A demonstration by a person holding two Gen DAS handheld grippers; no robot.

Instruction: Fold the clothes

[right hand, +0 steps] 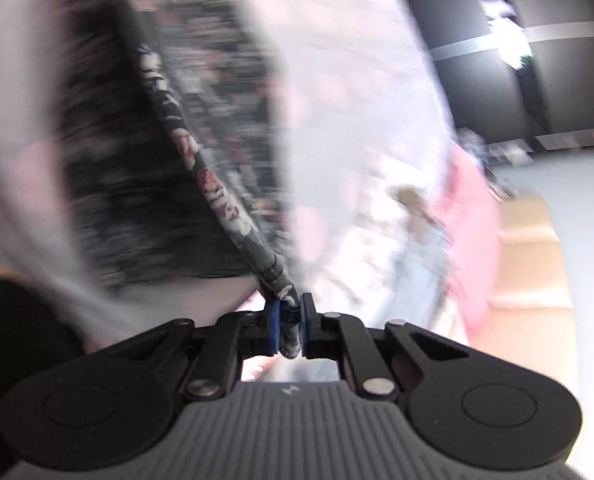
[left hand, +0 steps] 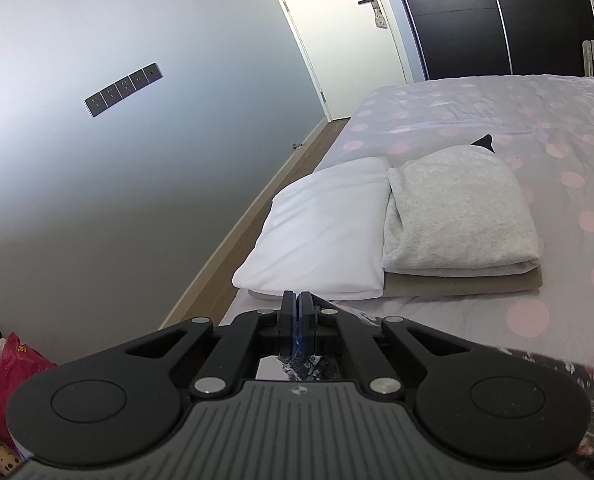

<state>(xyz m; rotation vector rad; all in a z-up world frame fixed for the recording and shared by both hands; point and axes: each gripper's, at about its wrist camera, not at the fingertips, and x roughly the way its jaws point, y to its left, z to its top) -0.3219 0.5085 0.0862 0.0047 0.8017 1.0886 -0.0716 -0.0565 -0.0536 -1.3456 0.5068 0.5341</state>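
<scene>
My left gripper (left hand: 297, 300) is shut on the edge of a dark floral garment (left hand: 593, 392), which trails off to the lower right over the bed. My right gripper (right hand: 289, 312) is shut on a bunched edge of the same dark floral garment (right hand: 217, 196), which stretches taut up and to the left; this view is heavily blurred. A folded white piece (left hand: 321, 232), a folded grey piece (left hand: 461, 208) and a beige piece (left hand: 457, 282) under it lie stacked on the bed ahead of the left gripper.
The bed (left hand: 537, 128) has a pale cover with pink dots. A wall with a socket strip (left hand: 123, 89) and a strip of wood floor (left hand: 257, 208) are to the left. A red bag (left hand: 13, 376) sits at lower left. A dark wardrobe (left hand: 497, 16) stands beyond the bed.
</scene>
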